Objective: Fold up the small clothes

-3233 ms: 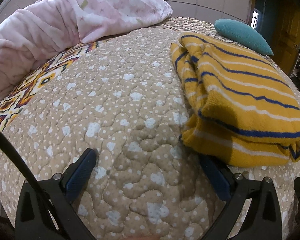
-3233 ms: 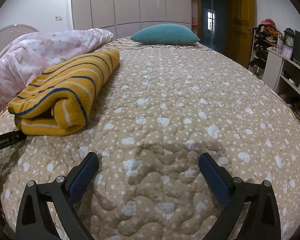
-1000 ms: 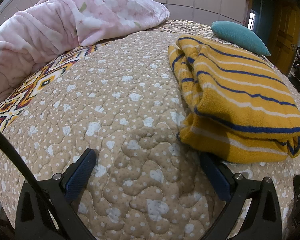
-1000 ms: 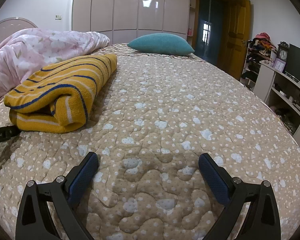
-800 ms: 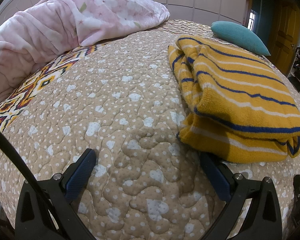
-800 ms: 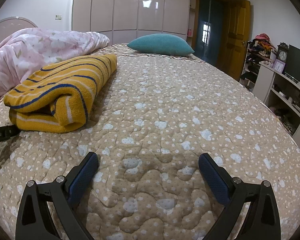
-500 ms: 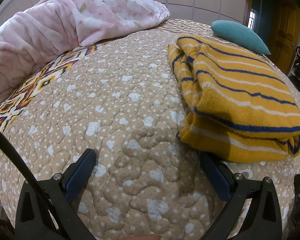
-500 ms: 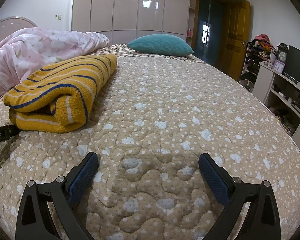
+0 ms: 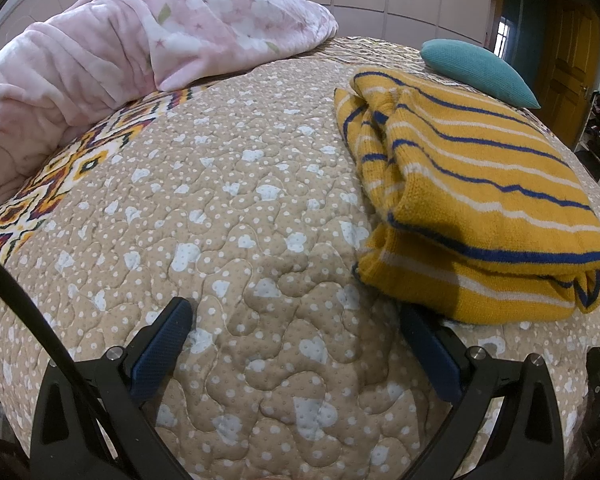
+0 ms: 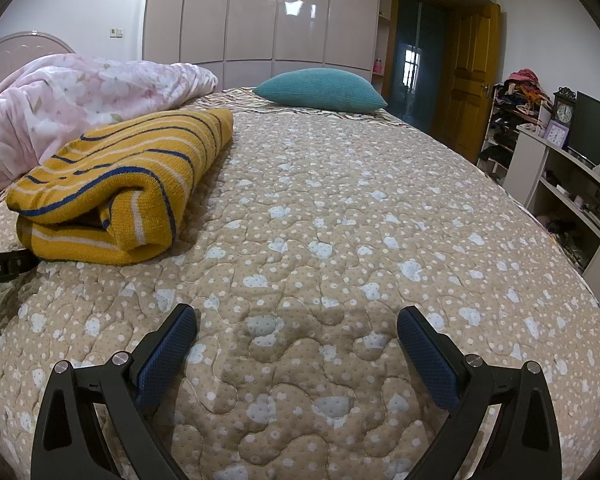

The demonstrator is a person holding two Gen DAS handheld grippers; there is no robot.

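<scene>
Folded mustard-yellow knit sweater with blue stripes (image 9: 472, 204) lies on the quilted beige bedspread (image 9: 236, 216); soft, floppy, best pinched at thick folded edges. Left gripper (image 9: 296, 320) and right gripper (image 10: 296, 324) both spread, empty.

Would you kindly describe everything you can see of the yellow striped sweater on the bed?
The yellow striped sweater is a thick knit, mustard yellow with thin navy and white stripes. It lies folded into a compact bundle of several layers, its rounded fold and open layered end facing the cameras. It rests flat on the beige quilted bedspread, apart from the pink blanket and the teal pillow. Neither open gripper holds it; the left gripper has one fingertip right at its near edge, though contact cannot be confirmed.
</scene>
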